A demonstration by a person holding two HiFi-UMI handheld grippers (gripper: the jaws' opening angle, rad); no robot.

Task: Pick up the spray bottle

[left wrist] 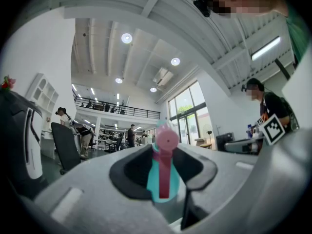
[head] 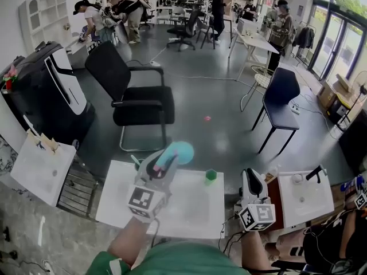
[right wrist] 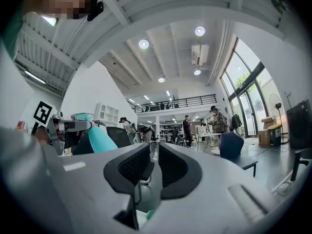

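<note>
spray bottle in left claw, long axis seemingly tilted, nozzle rearward

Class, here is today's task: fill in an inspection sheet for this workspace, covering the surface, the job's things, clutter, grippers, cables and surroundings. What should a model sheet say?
Surface: white rectangular table, directly in front of the person.
Job's things: teal plastic spray bottle with pink trigger, held in the air past the table's far edge.
Clutter: small green cube on the table; small pink item on the grey floor.
Grippers: left gripper shut on the spray bottle; right gripper shut, nothing in it.
Cables: thin pale cable lying across the floor.
Surroundings: black armchair, dark blue chair, people at distant desks.
</note>
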